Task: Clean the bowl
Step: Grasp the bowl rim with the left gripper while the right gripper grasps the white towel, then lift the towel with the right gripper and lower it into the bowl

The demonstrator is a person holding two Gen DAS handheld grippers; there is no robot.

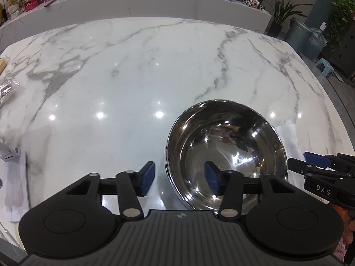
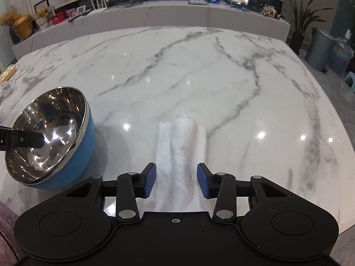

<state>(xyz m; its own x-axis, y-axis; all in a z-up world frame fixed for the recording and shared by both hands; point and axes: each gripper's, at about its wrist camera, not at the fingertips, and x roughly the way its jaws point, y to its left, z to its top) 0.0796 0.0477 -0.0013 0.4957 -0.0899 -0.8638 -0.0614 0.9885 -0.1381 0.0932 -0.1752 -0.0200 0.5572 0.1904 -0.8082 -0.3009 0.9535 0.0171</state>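
- Your left tool (image 1: pixel 180 180) straddles the near rim of the bowl (image 1: pixel 226 155): one blue pad sits outside the wall, the other inside the steel hollow. A gap shows at the outer pad, so the pads do not yet press on the rim; the jaws stand part-way apart.
- The bowl sits at about 4 o'clock in your left view and at 9 o'clock in your right view (image 2: pixel 48 141), tilted, with a mirror-bright steel inside and a blue outer wall.
- Your right tool (image 2: pixel 176 182) hangs over the near end of a white paper towel (image 2: pixel 179 150), which lies folded between the two pads. Whether the pads touch it you cannot tell from here; the jaws are half-closed with the towel in the gap.
- In the left view your right tool (image 1: pixel 319 166) shows at 3 o'clock, just beside the bowl, with the towel (image 1: pixel 288 133) past it.
- The table (image 2: pixel 199 77) is glossy white marble with grey veins, and ceiling lights glint on it in a row.
- At 9 o'clock on the table in the left view lies a sheet of paper (image 1: pixel 15 188).
- Behind the table runs a long white ledge (image 2: pixel 155 15) crowded with cards, a router and pictures.
- At 2 o'clock stand a potted plant (image 2: pixel 301 22), a grey bin (image 2: pixel 319 48) and a small blue stool (image 2: pixel 350 77) on the floor.
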